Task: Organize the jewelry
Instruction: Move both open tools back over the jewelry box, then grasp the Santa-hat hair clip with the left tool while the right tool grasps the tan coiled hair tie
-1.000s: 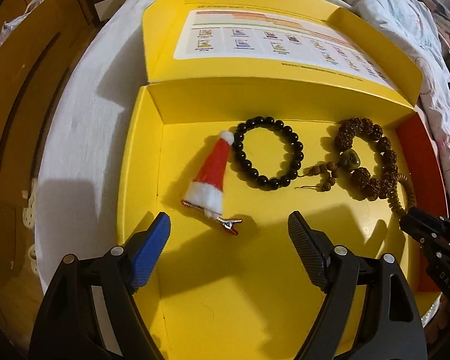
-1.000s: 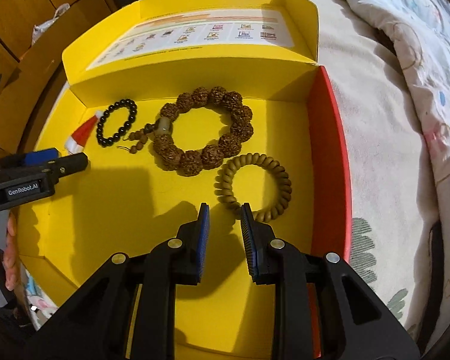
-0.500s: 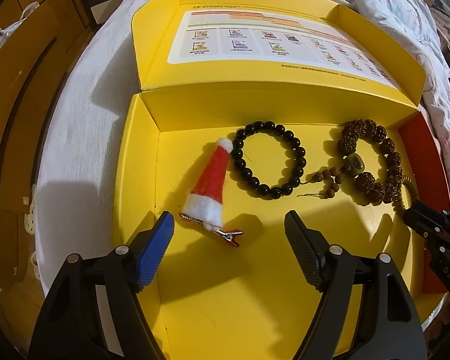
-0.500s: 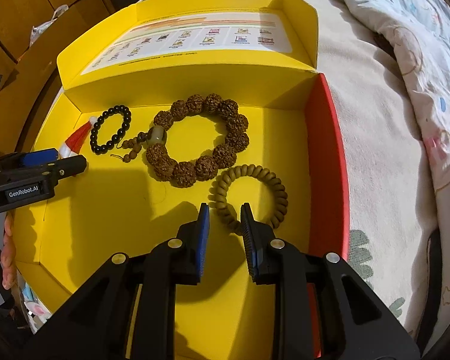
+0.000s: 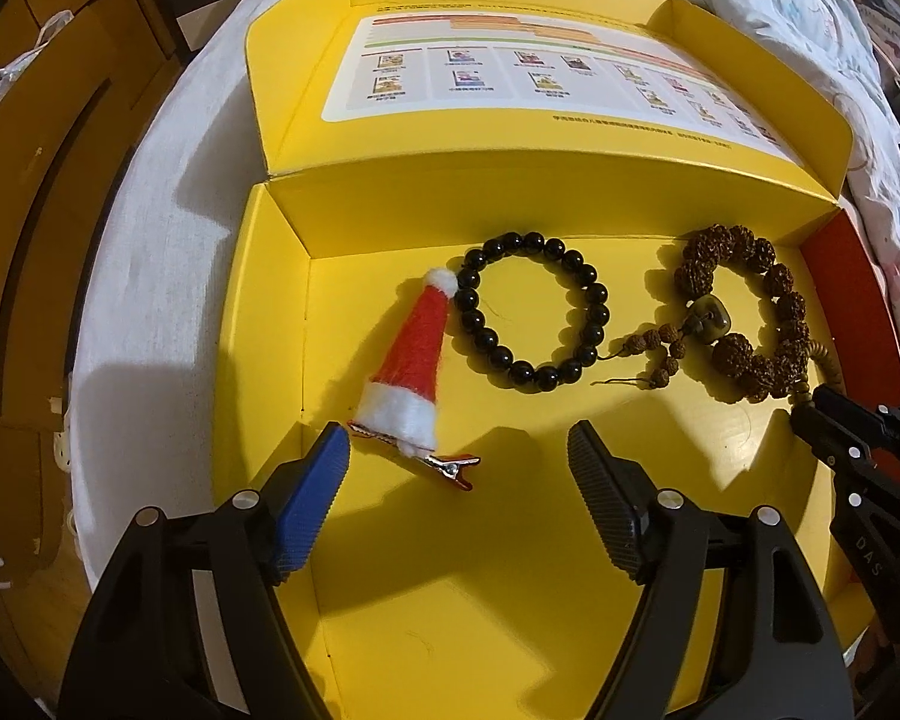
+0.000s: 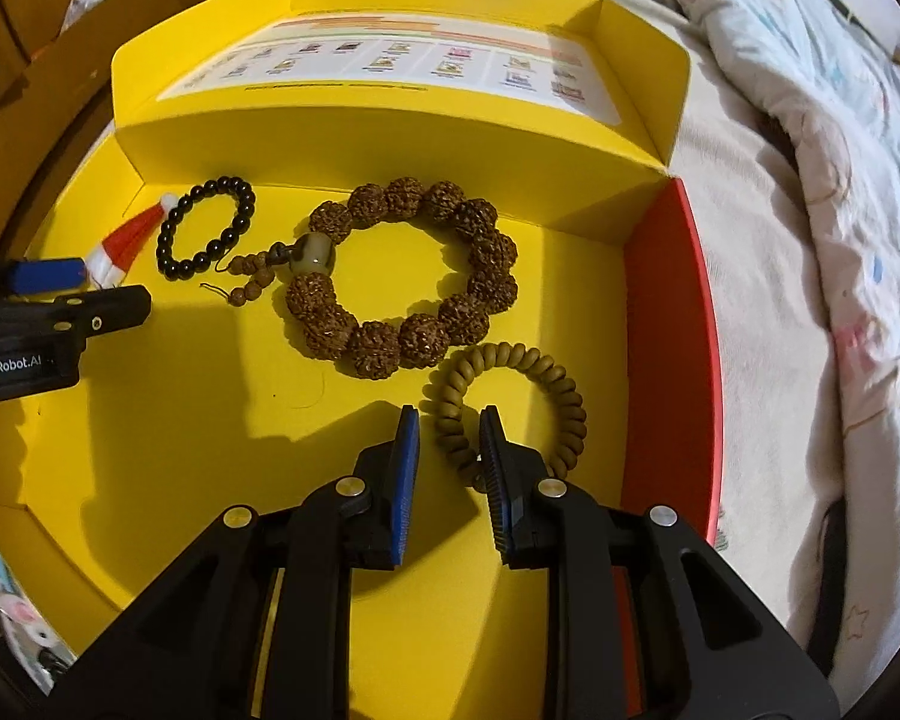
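From my left wrist camera, my left tool [image 5: 459, 450] hangs released over the floor of the open yellow box [image 5: 258, 312], its two pads standing wide apart with nothing gripped. The Santa-hat hair clip [image 5: 411, 369] lies just ahead of the pads, its metal clip end reaching into the gap between them, and I cannot tell whether the blue pad touches it. Just beside the hat's white tip sits the black bead bracelet [image 5: 531, 315], lying flat. Further right is the brown seed bracelet [image 5: 744, 315], its tassel strands pointing toward the black one. My right tool's black body comes in at the right edge, above a bit of the coiled bracelet. The box lid [image 5: 540, 78] lies folded back, showing a printed chart, and the box rests on a bed [image 5: 150, 228].

From my right wrist camera, my right tool [image 6: 450, 429] has its pads drawn close together, straddling the near-left part of the olive coiled bracelet [image 6: 510, 402]. The coil passes between the pads, but a gap shows on the blue pad's side, so I would call the tool not yet clenched on it. The coiled bracelet touches the brown seed bracelet [image 6: 408, 276] and lies near the box's red side wall [image 6: 666, 330]. My left tool [image 6: 60, 294] shows at the left edge, by the hair clip [image 6: 129, 240] and black bracelet [image 6: 207, 228].
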A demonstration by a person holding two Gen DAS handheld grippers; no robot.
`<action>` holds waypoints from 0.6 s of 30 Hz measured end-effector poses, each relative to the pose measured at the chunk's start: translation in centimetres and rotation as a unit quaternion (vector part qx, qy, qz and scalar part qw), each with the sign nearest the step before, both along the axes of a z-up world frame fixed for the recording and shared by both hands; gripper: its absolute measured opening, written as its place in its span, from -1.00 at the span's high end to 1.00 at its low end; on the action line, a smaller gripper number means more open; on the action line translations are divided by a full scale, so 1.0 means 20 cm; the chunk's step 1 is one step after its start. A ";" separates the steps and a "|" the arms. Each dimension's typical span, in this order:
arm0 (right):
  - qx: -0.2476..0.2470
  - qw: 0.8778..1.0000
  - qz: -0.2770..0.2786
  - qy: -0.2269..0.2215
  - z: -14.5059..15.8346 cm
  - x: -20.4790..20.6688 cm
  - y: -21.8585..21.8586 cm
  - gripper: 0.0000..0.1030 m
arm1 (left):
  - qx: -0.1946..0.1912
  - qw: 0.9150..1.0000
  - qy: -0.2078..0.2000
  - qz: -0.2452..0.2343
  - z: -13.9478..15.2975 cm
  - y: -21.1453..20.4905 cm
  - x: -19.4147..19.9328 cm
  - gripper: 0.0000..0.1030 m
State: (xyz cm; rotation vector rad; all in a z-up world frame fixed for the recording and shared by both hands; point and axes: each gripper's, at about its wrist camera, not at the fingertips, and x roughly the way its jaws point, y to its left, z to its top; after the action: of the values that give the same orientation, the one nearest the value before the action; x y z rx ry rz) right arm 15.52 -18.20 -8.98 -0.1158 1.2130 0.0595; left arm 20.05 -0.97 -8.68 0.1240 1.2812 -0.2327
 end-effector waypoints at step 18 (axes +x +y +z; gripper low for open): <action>0.052 0.998 -0.019 0.015 0.01 -0.01 -0.06 0.75 | -0.016 0.999 0.004 0.034 0.01 0.11 0.05 0.59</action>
State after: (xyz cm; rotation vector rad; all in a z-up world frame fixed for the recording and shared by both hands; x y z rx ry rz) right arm 15.38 -19.35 -8.69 -0.0009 1.2397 0.0904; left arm 21.06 1.26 -8.54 0.0527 1.2863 -0.1962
